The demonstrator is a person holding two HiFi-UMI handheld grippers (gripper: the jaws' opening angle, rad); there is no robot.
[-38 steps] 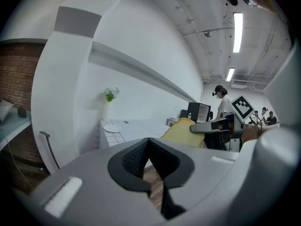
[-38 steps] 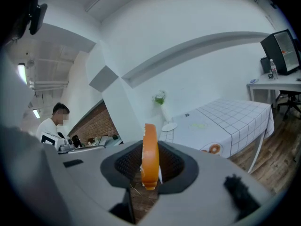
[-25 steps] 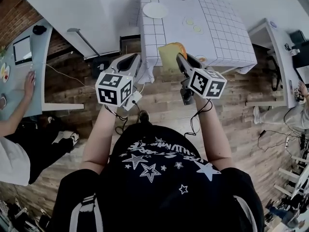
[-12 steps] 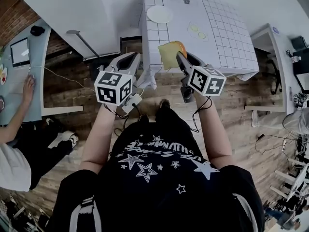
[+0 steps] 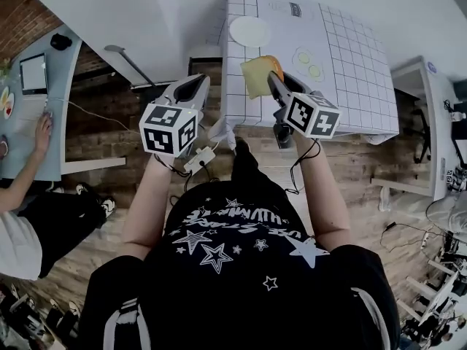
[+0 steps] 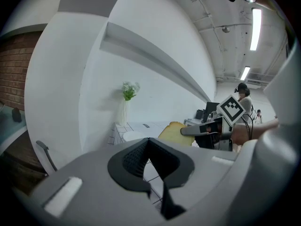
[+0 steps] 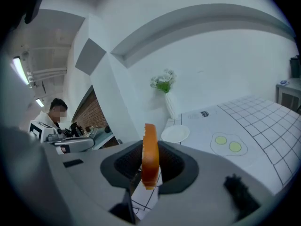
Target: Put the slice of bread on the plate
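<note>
Bread: the slice of bread [image 5: 257,76] is clamped upright on edge between the jaws of the right hand-held gripper [image 5: 273,81], in the air over the near left edge of the worktop [image 5: 350,57], not resting on it. In the right gripper view the slice [image 7: 149,154] shows edge-on, with its orange crust toward the camera. The left hand-held gripper [image 5: 191,90] is closed with nothing in it, held to the left of the worktop over the wooden floor [image 5: 109,133]. The plate [image 5: 249,31], white and round, lies at the far left of the worktop, well apart from the slice; bare gridded cloth lies between the two. Two fried eggs [image 5: 309,60] lie flat to the right of the plate, off that line. A vase of flowers [image 7: 165,91] stands at the far edge beyond the plate. A second person [image 5: 22,217] sits at a desk [image 5: 40,122] far to the left.
</note>
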